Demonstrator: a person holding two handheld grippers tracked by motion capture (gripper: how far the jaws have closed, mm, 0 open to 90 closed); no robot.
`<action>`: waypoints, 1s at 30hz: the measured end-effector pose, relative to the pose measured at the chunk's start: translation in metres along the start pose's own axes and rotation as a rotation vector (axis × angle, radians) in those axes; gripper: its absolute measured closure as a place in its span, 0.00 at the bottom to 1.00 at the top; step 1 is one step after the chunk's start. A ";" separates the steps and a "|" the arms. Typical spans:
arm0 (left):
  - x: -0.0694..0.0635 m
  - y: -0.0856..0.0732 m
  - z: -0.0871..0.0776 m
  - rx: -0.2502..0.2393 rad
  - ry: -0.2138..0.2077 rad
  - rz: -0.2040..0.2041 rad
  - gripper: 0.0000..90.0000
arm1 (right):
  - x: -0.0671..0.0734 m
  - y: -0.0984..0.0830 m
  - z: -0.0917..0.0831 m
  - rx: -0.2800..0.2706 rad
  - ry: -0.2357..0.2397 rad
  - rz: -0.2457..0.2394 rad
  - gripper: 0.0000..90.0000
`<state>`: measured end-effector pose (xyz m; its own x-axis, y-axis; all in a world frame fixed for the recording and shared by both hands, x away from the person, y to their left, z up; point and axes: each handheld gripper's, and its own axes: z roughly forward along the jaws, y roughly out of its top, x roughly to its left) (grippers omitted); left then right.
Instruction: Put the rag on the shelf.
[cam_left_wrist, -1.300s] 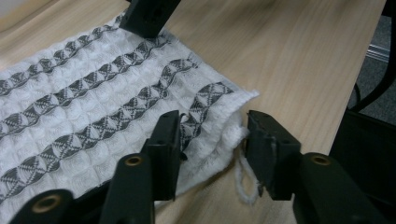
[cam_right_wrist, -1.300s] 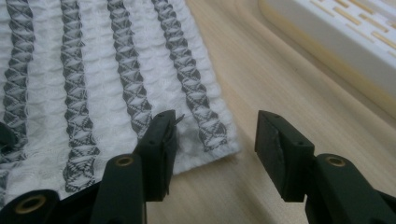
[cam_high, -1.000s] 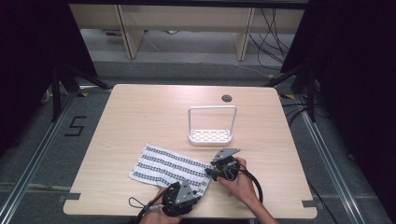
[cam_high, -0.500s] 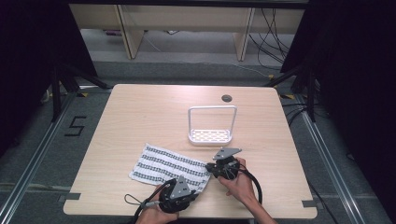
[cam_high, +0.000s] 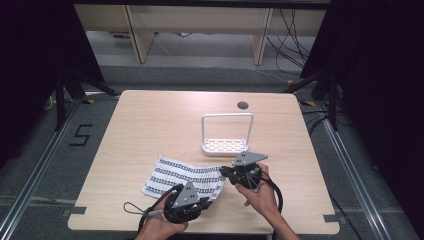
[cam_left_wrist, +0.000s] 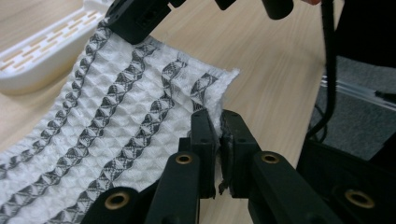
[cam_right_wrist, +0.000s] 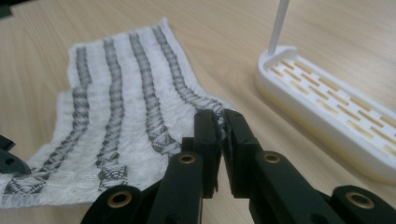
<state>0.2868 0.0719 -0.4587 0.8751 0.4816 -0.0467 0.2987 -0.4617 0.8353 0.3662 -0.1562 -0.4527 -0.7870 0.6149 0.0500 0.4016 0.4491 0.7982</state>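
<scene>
Cloth: I see the white cloth (cam_high: 182, 175) with dark wavy stripes on the near half of the tabletop (cam_high: 150, 120), mostly flat, its right-hand end raised off the wood.
Left tongs: my left tongs (cam_left_wrist: 219, 135) are clamped on the cloth's near right corner; the jaws have just been closing and the fabric edge is now pinched between them.
Right tongs: my right tongs (cam_right_wrist: 222, 126) are clamped on the cloth's far right corner; these jaws have also just been closing, with cloth squeezed in the narrow gap.
Rack: a white slotted rack (cam_high: 226, 145) with a tall handle stands just beyond the cloth, close to the right tongs, apart from the fabric.
Hands: I see both hands at the near tabletop edge, the left hand (cam_high: 160, 225) lower than the right hand (cam_high: 260, 197).
</scene>
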 end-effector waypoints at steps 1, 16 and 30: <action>0.001 0.004 -0.003 -0.010 -0.012 0.000 0.93 | -0.001 0.004 -0.003 -0.012 0.006 -0.015 0.95; 0.033 0.069 -0.039 -0.094 -0.053 -0.060 0.93 | -0.012 0.068 -0.063 -0.066 -0.060 -0.035 0.96; 0.061 0.131 -0.066 -0.174 -0.019 -0.055 0.93 | -0.028 0.116 -0.100 -0.127 -0.124 -0.065 0.96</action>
<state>0.3539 0.0897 -0.3165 0.8668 0.4878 -0.1035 0.2769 -0.2983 0.9134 0.3880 -0.1857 -0.3015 -0.7424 0.6660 -0.0724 0.2830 0.4096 0.8673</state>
